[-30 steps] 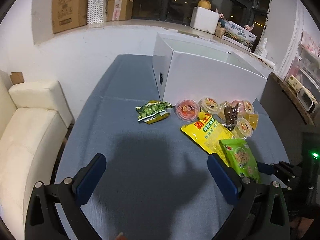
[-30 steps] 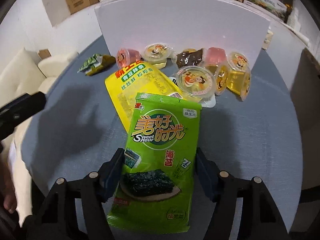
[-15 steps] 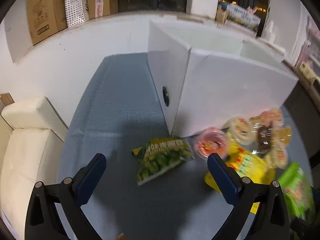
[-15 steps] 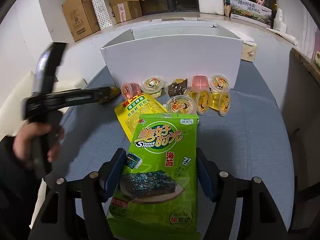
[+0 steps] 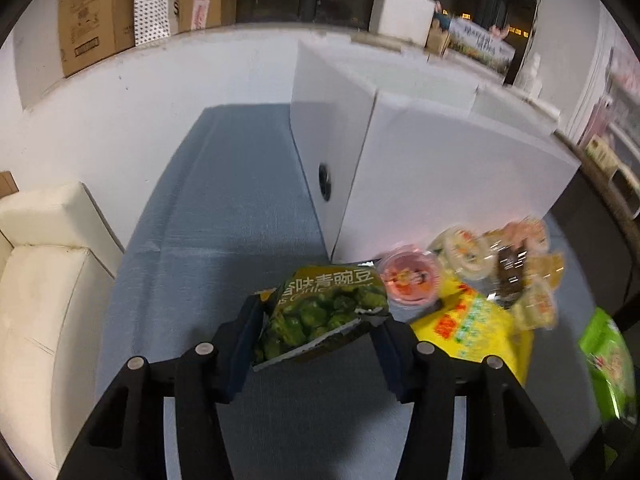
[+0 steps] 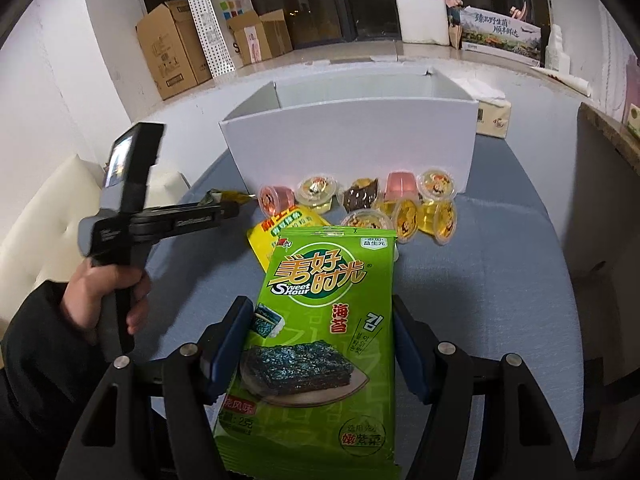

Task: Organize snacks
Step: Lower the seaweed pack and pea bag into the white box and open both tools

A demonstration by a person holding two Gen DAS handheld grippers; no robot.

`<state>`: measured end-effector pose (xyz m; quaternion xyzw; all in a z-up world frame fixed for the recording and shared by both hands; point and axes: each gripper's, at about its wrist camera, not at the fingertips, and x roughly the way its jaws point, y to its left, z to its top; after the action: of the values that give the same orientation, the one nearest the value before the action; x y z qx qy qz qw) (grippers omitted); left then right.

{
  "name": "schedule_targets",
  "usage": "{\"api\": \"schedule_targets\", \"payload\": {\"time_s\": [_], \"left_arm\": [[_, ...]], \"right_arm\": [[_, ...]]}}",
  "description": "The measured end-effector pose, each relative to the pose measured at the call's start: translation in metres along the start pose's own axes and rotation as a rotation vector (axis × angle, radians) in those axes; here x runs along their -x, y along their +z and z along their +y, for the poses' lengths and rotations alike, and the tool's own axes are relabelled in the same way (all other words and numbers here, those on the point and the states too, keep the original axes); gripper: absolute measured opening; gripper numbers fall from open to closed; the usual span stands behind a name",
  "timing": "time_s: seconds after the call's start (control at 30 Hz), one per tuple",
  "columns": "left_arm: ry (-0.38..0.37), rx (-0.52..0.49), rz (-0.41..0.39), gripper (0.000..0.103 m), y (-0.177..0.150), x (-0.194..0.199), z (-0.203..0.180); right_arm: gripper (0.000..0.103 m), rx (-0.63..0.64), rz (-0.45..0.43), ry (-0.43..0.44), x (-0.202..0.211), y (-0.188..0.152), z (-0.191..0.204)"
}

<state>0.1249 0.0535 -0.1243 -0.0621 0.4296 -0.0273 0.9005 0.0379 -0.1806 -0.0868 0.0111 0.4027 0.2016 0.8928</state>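
A green pea packet (image 5: 324, 308) lies on the blue table (image 5: 224, 216) in front of the white box (image 5: 440, 168). My left gripper (image 5: 316, 336) has it between its closing jaws, and both pads touch its sides. The right wrist view shows that gripper (image 6: 228, 210) reaching in from the left to the packet (image 6: 228, 197). My right gripper (image 6: 320, 344) is shut on a green seaweed packet (image 6: 320, 300), held in the air above the table. A yellow packet (image 6: 276, 236), several jelly cups (image 6: 436, 188) and a brown wrapped snack (image 6: 362, 198) lie before the box (image 6: 352, 148).
A person's hand (image 6: 104, 288) in a dark sleeve holds the left gripper's handle. A cream sofa (image 5: 40, 280) stands left of the table. Cardboard boxes (image 6: 172, 52) and a tissue box (image 6: 494, 118) sit on the ledge behind. The box is open at the top.
My left gripper moved forward to the green pea packet and its jaws narrowed from wide open onto it. My right gripper rose with the seaweed packet, showing more of the box.
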Motion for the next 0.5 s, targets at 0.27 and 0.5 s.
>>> {"api": "schedule_targets", "payload": {"time_s": [0.27,0.5], "left_arm": [[-0.114,0.039,-0.137,0.058,0.043,0.064,-0.021],[-0.098,-0.029,-0.216,0.058,0.124,0.059,-0.061]], "right_arm": [[0.072,0.028,-0.125,0.017,0.03,0.048,-0.001],[0.072,0.045,-0.235,0.027,0.016,0.16,-0.031]]}}
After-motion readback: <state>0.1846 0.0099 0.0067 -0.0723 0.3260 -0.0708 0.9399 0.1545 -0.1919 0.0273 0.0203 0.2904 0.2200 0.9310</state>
